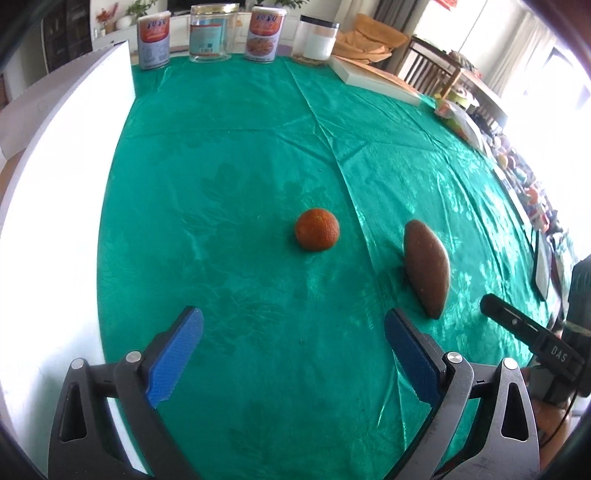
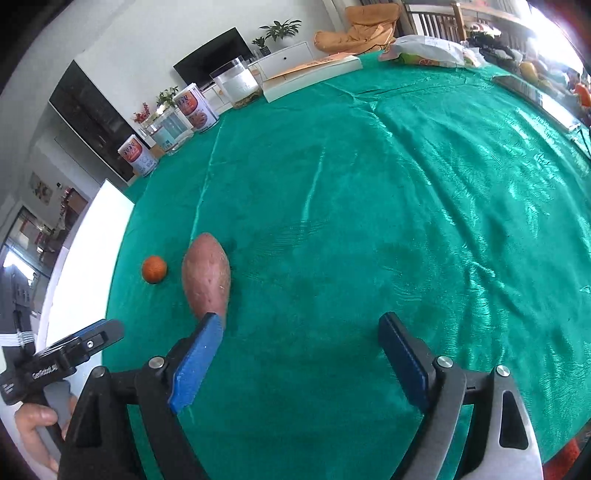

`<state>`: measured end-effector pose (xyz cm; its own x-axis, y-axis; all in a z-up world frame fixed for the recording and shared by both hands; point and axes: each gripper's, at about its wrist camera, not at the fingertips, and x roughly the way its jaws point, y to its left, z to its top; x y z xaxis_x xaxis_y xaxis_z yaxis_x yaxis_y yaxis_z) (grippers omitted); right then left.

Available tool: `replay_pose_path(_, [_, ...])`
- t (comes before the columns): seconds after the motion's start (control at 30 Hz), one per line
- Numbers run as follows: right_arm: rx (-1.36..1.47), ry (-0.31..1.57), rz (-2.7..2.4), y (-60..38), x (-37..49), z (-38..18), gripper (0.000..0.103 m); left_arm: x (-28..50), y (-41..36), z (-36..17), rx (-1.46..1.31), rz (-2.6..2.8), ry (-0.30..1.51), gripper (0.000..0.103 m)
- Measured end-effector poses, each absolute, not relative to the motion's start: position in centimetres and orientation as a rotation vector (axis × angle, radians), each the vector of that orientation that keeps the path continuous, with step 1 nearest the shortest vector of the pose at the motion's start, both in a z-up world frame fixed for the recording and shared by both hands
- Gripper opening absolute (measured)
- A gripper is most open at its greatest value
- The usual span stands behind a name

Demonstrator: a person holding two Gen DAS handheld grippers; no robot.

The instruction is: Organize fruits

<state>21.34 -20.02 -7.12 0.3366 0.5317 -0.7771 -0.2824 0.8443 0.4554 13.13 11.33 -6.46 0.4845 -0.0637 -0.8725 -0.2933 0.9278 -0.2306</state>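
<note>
Two blue-padded grippers, left gripper and right gripper, both spread wide and empty. One orange and one sweet potato lie side by side on a green tablecloth. Four jars line the far edge.

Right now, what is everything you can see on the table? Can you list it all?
orange: 1, orange, mid cloth, left of the sweet potato, apart from it
sweet potato: 1, reddish brown, lying on the cloth
cloth: 1, green, covers the table
tins: 2, white with orange labels, far edge
glass jar: 1, clear, between the tins
white jar: 1, clear with black lid, right of the tins
book: 1, white, far right
white board: 1, left edge
left gripper: 1, black with blue pads, open, empty
right gripper: 1, black with blue pads, open, empty, beside the sweet potato's near end
hand: 1, holding the left gripper's handle
</note>
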Motion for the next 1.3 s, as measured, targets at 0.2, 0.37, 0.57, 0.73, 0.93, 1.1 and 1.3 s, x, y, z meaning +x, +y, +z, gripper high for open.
replay_pose_path(0.2, [0.376,1.289,0.658,-17.4,24.7,-5.3,0.085,17.8,11.8,-5.4,-0.430,0.083,1.174,0.091])
replay_pose_path(0.37, [0.131,1.341,0.687,-12.5,25.6,-3.1,0.080,20.6,12.0,-6.1,-0.423,0.094,1.269,0.085])
replay_pose_path(0.57, [-0.072,1.380,0.673,-8.8,25.1,-4.4,0.067,22.0,11.4,-7.3,-0.394,0.119,1.313,0.072])
replay_pose_path(0.73, [-0.113,1.393,0.631,-7.3,25.5,-5.7,0.064,22.1,11.5,-7.7,-0.400,0.131,1.315,0.046])
replay_pose_path(0.93, [-0.207,1.386,0.595,-5.5,25.8,-7.1,0.041,21.7,12.0,-7.6,-0.425,0.142,1.269,0.029])
replay_pose_path(1.1, [-0.151,1.339,0.615,-6.8,24.9,-6.0,0.040,20.2,11.8,-5.4,-0.424,0.131,1.196,0.028])
replay_pose_path(1.3, [-0.032,1.254,0.722,-8.8,22.6,1.4,0.040,14.9,11.6,2.0,-0.527,-0.004,1.041,0.028])
